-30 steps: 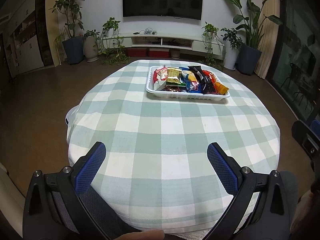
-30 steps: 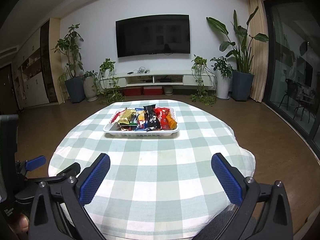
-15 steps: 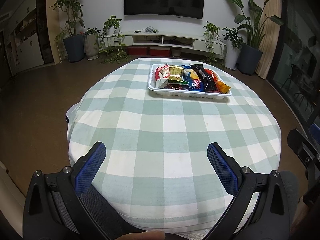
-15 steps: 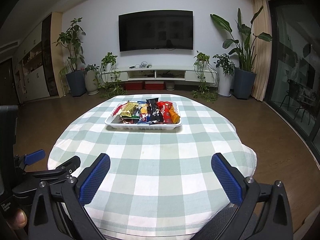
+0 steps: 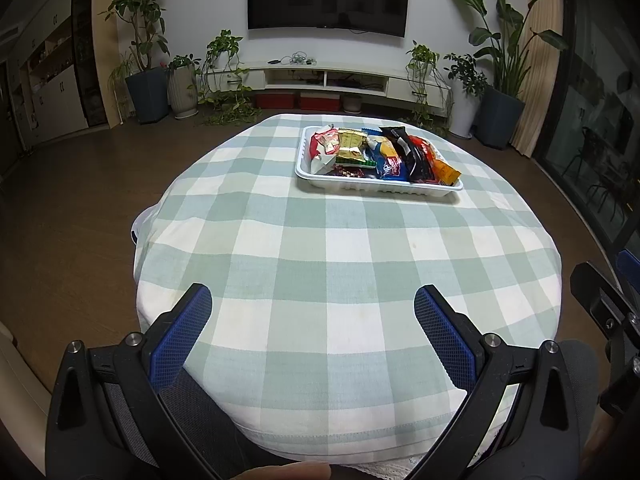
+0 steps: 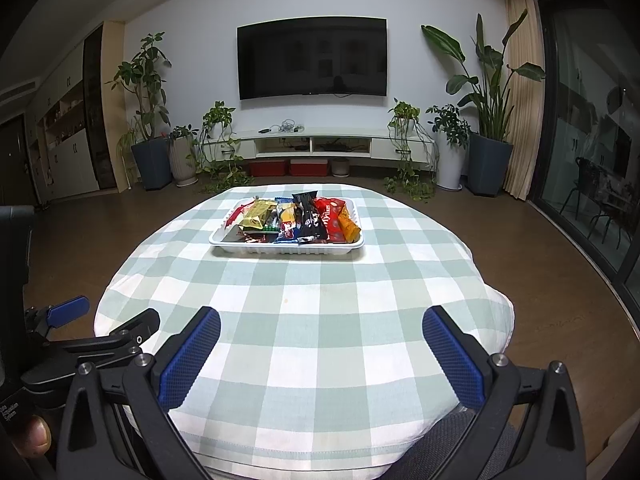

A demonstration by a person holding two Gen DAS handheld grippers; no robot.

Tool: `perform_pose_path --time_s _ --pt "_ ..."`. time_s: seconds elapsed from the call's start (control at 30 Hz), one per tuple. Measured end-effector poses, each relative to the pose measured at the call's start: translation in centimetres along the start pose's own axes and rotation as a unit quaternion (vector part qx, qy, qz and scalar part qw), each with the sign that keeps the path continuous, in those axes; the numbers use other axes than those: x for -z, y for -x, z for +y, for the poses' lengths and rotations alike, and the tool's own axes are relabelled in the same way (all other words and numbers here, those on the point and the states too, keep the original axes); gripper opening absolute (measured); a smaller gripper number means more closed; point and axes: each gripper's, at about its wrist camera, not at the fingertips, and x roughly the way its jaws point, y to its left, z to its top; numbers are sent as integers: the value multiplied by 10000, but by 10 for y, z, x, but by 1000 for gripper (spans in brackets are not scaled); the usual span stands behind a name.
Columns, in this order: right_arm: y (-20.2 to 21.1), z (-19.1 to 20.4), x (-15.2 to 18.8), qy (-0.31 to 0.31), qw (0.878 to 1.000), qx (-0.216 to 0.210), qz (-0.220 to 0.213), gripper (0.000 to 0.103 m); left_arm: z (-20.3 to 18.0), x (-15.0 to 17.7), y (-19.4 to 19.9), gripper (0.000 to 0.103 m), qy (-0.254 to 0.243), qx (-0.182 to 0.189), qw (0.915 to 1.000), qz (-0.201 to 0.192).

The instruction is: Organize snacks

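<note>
Left gripper [image 5: 312, 300]: jaws spread wide, empty, over the near table edge.
Snack tray [image 5: 340, 186]: far half of the checked tablecloth [image 5: 320, 248], ahead and right of this claw; long axis runs left-right.
Right gripper [image 6: 320, 320]: jaws apart, empty; tray [image 6: 256, 248] lies nearly dead ahead.
Nearer hand: probably right; fisheye distortion hinders comparison.

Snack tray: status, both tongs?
Left tongs open, empty. Right tongs open, empty. Tray full of snacks, far side of table. Nothing between.
</note>
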Motion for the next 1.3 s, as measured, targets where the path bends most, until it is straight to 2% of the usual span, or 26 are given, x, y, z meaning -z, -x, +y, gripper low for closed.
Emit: perform_pose_path --time_s 1.3 --pt "3 0 -1 -1 10000 9 -9 103 0 0 0 103 -1 -8 10000 0"
